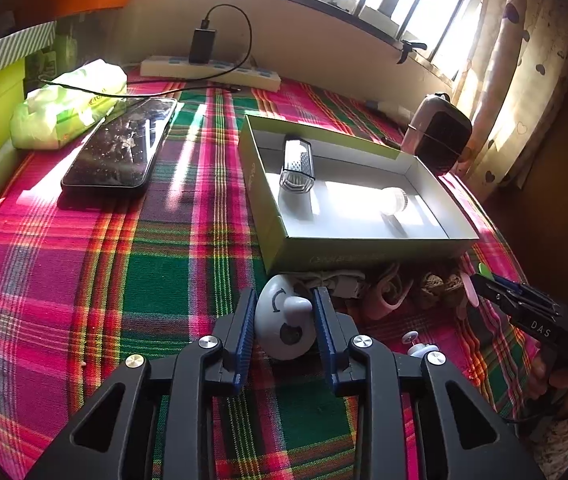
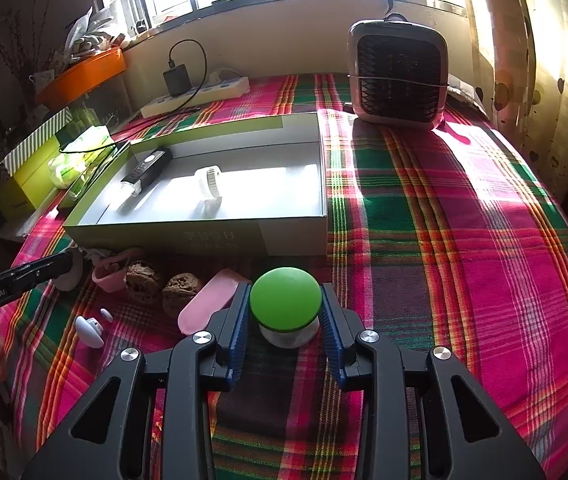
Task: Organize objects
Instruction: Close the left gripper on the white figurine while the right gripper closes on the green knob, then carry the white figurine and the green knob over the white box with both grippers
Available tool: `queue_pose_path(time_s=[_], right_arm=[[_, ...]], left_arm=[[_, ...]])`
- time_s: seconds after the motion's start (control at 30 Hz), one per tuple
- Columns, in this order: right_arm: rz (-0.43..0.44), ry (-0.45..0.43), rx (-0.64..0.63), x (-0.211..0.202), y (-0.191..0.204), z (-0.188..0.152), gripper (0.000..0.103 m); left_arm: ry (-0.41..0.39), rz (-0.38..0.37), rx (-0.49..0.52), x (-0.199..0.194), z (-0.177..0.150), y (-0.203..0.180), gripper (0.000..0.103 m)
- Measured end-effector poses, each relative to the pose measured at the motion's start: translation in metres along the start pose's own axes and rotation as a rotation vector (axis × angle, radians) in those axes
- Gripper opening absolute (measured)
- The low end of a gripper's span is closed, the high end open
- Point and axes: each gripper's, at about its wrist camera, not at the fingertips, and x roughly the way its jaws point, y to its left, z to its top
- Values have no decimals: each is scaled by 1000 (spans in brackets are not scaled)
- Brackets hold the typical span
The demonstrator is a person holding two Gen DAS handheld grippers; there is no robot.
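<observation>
An open green box (image 1: 324,254) (image 2: 188,236) with a white inside holds a small grater (image 1: 297,164) (image 2: 146,168) and a white ribbed roll (image 1: 394,200) (image 2: 209,182). My left gripper (image 1: 284,312) brackets a white egg-shaped timer (image 1: 284,330) lying on the plaid cloth; both pads sit against its sides. My right gripper (image 2: 286,304) brackets a green-capped white jar (image 2: 286,300), with the pads touching the cap. The right gripper also shows in the left wrist view (image 1: 480,284), and the left gripper in the right wrist view (image 2: 64,266).
In front of the box lie two walnuts (image 2: 162,282), a pink spoon-like piece (image 2: 208,300), a pink cup (image 2: 112,270) and small white knobs (image 2: 90,330). A phone (image 1: 124,144), tissue pack (image 1: 68,108), power strip (image 1: 212,72) and small fan (image 2: 398,76) stand further back.
</observation>
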Motion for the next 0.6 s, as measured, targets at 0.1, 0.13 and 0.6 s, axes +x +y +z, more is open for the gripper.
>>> queue_pose_path(time_s=[0.1,0.13,0.6], right_arm=[[1,-1,4,-1,-1,0,35],[0,-2,5,-1,-1,0,35],[10,-13,13,-4,-3,1,35]], left_arm=[[0,1,1,0,0,0,27],[-1,0,1,0,0,0,26],[-20,-4,-6,-7,3,1,25]])
